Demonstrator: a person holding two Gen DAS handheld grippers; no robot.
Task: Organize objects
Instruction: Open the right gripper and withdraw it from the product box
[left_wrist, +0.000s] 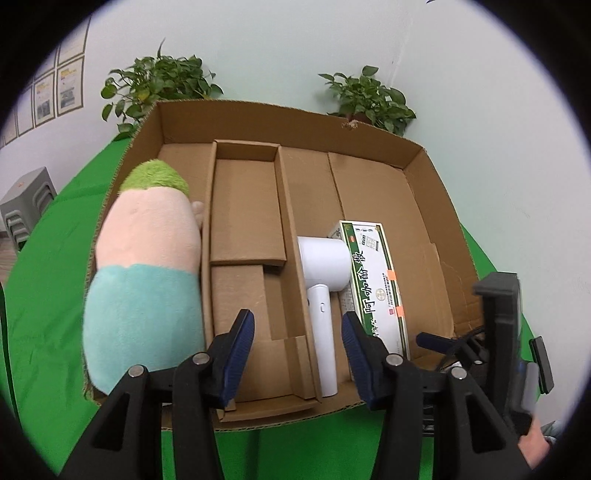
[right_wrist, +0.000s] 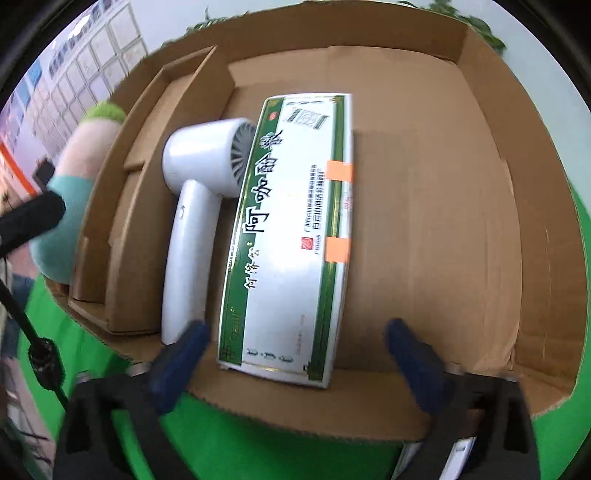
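Corrugated brown cardboard forms the open tray, which is set on a table draped in bright green cloth. Folded cardboard partitions divide the tray into long compartments.

A flat rectangular carton is laid in the wide compartment at the 3 o'clock side of the tray. Its face is glossy white with dark green and gold borders. Large black Chinese characters are printed along its length, a red seal mark is seen near one edge, and two orange tape tabs are stuck across that edge. The smaller print cannot be read.

A white hair dryer of smooth plastic is laid just beside the carton, at its 9 o'clock side. Its round barrel ends in a grey finned grille that touches the carton, and its straight handle runs toward 6 o'clock.

A plush toy of soft pile is lodged in the compartment at the 9 o'clock edge. It is rounded, with a green tuft, a pink middle and a teal base.

The left hand-held gripper is held above the near rim, its blue-padded fingers spread and holding nothing. The right hand-held gripper is held low over the near end of the carton, likewise spread wide and holding nothing.

Two potted plants are seen beyond the tray at 12 o'clock.
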